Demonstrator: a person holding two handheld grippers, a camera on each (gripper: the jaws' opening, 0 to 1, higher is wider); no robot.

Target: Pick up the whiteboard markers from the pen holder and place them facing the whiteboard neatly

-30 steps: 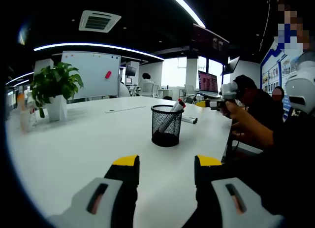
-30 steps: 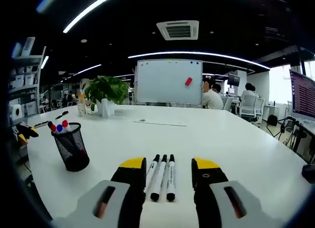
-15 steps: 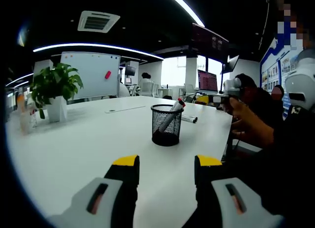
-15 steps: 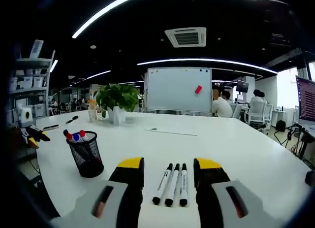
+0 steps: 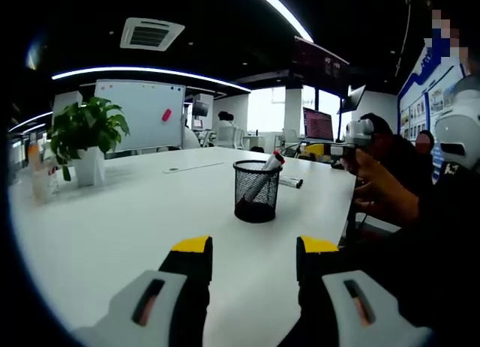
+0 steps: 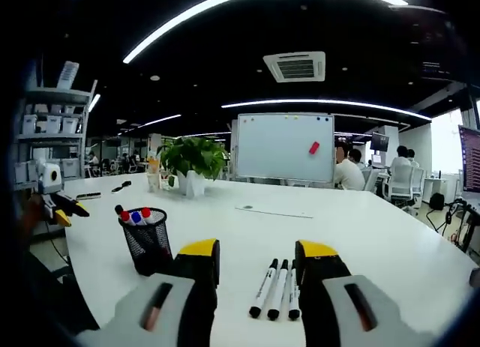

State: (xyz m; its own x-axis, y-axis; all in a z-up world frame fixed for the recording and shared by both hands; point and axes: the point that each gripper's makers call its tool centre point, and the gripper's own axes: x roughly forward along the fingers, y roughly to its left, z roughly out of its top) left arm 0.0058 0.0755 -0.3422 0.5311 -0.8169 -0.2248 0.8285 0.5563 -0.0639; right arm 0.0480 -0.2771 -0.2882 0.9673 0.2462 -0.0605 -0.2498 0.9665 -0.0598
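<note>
A black mesh pen holder [image 5: 256, 191] stands mid-table with a marker [image 5: 270, 164] leaning out of it. My left gripper [image 5: 253, 249] hangs open and empty a short way in front of it. In the right gripper view the holder [image 6: 148, 240] keeps red- and blue-capped markers [image 6: 135, 215]. Three black-capped markers [image 6: 276, 288] lie side by side on the table, pointing toward the whiteboard [image 6: 285, 147]. My right gripper [image 6: 255, 251] is open above their near ends, holding nothing. The whiteboard [image 5: 139, 113] stands beyond the table's far end.
A potted plant [image 6: 193, 157] sits near the far table edge in front of the whiteboard. A thin strip [image 6: 270, 211] lies on the white table [image 6: 360, 242]. Shelves [image 6: 45, 122] line the left side. People sit at desks at the back right.
The right gripper view has swung, so the holder, the three laid markers and the whiteboard now sit further right in it. Nothing on the table has moved. Both grippers stay open.
</note>
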